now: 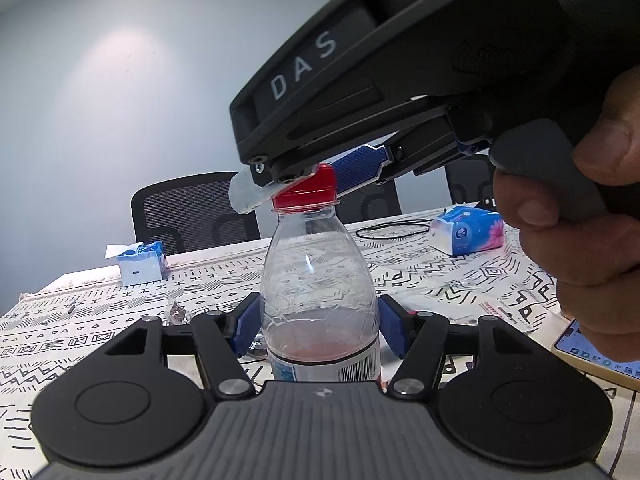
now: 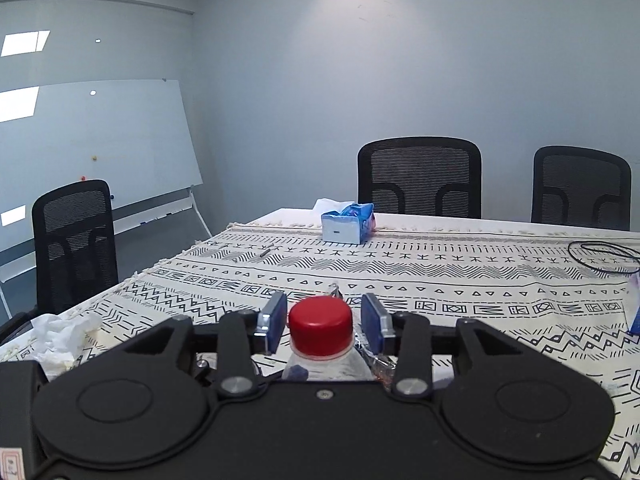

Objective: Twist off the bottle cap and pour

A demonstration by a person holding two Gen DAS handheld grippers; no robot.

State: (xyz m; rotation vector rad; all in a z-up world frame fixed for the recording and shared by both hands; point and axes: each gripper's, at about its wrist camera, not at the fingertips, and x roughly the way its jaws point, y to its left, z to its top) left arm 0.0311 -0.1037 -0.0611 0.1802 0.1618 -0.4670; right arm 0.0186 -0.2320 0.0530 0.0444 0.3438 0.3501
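A clear plastic bottle (image 1: 318, 292) with a little pink liquid at the bottom stands upright on the patterned tablecloth (image 1: 100, 320). My left gripper (image 1: 318, 326) is shut on the bottle's body. Its red cap (image 1: 308, 188) is on the neck. My right gripper (image 1: 304, 184) comes in from the upper right and brackets the cap. In the right wrist view the cap (image 2: 320, 322) sits between the blue pads (image 2: 274, 318) of my right gripper (image 2: 322, 316), with small gaps on both sides, so the jaws stand open around it.
A blue tissue box (image 1: 140, 266) stands at the table's far left and shows in the right wrist view (image 2: 346, 226). A tissue pack (image 1: 466, 232), a black cable loop (image 1: 390, 230) and a phone (image 1: 600, 354) lie right. Crumpled tissue (image 2: 60, 336) lies left. Black chairs (image 2: 420, 178) line the far edge.
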